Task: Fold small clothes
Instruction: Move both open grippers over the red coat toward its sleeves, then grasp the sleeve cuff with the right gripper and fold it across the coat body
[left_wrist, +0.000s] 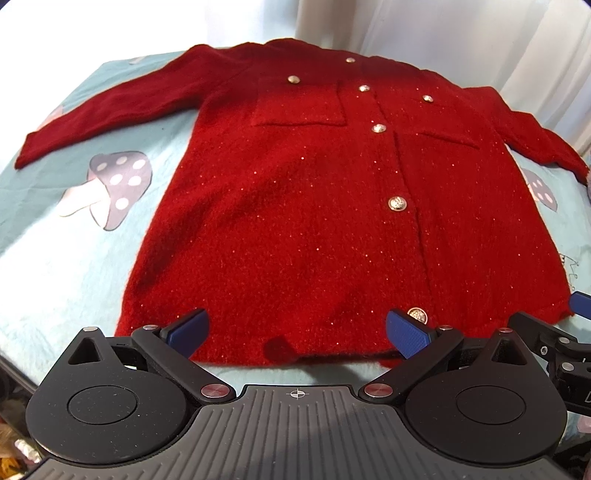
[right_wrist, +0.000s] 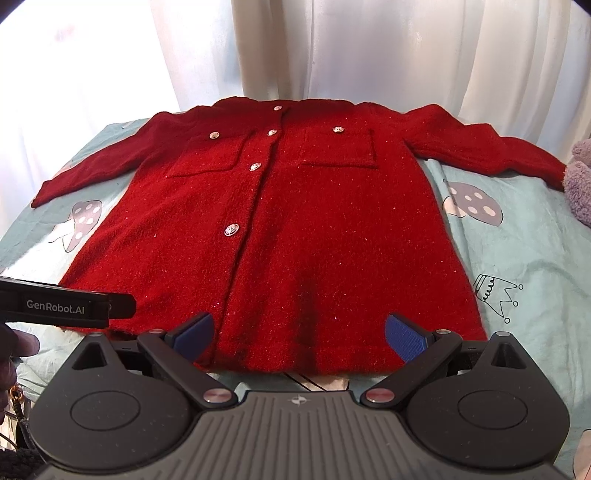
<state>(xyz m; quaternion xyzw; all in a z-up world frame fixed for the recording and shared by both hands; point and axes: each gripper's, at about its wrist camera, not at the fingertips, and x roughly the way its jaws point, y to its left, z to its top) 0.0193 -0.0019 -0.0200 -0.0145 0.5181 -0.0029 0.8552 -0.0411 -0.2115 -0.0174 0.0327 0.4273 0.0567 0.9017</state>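
Left gripper (left_wrist: 297, 332): lower centre of its frame, blue-padded fingers (left_wrist: 406, 332) spread wide, nothing between them. Right gripper (right_wrist: 299, 334): lower centre of its frame, fingers likewise spread wide, nothing held.

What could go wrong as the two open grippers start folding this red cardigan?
The cardigan is thick and fuzzy, so a shallow pinch at the hem may slip. The left gripper has a metal button beside its finger, which could get pinched. The right sleeve ends against a grey plush item and might drag it.
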